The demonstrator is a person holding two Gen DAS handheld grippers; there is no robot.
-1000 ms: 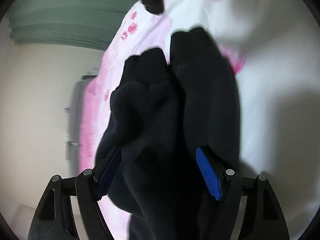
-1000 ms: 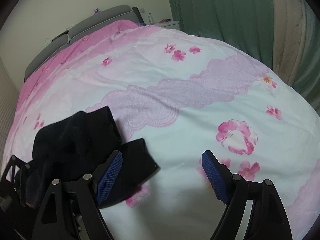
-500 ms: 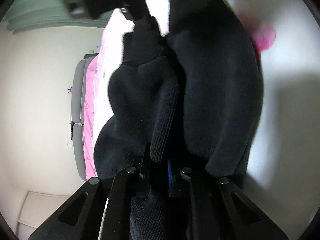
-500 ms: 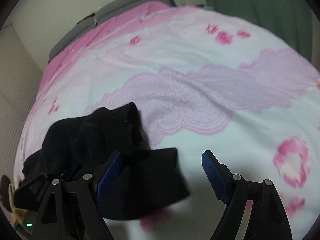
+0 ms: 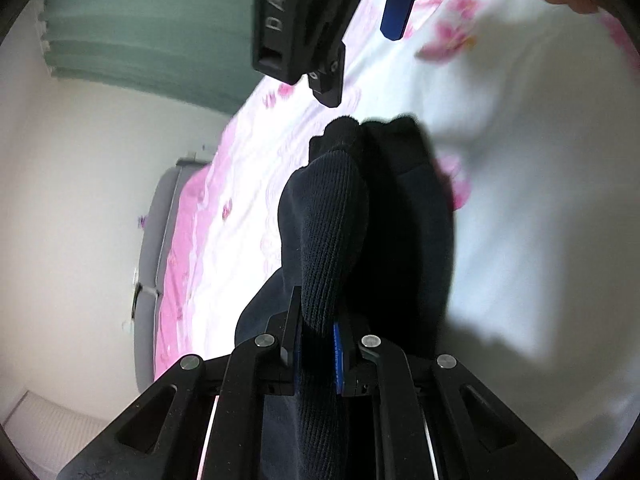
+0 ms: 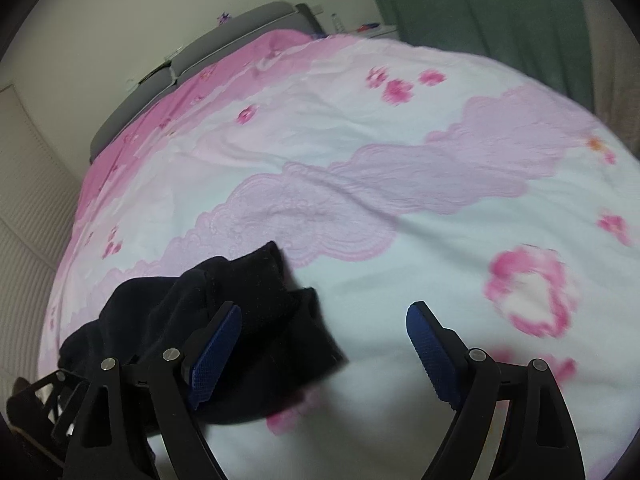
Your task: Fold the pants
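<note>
The black knit pants (image 5: pixel 360 220) lie bunched on the pink and white floral bedspread (image 5: pixel 520 200). My left gripper (image 5: pixel 318 344) is shut on a ribbed fold of the pants and the cloth runs forward from its jaws. In the right wrist view the pants (image 6: pixel 248 320) lie at the lower left, behind the left blue pad. My right gripper (image 6: pixel 324 344) is open and empty above the bedspread (image 6: pixel 400 200), beside the pants' edge. The right gripper's body (image 5: pixel 304 20) shows at the top of the left wrist view.
A grey headboard (image 6: pixel 224 52) runs along the far end of the bed against a pale wall. Green curtains (image 6: pixel 480 12) hang at the right. A slatted white panel (image 6: pixel 28 184) stands at the left.
My left gripper went from open around the pants to shut on a fold of them. The right gripper stayed open and shifted slightly over the bed.
</note>
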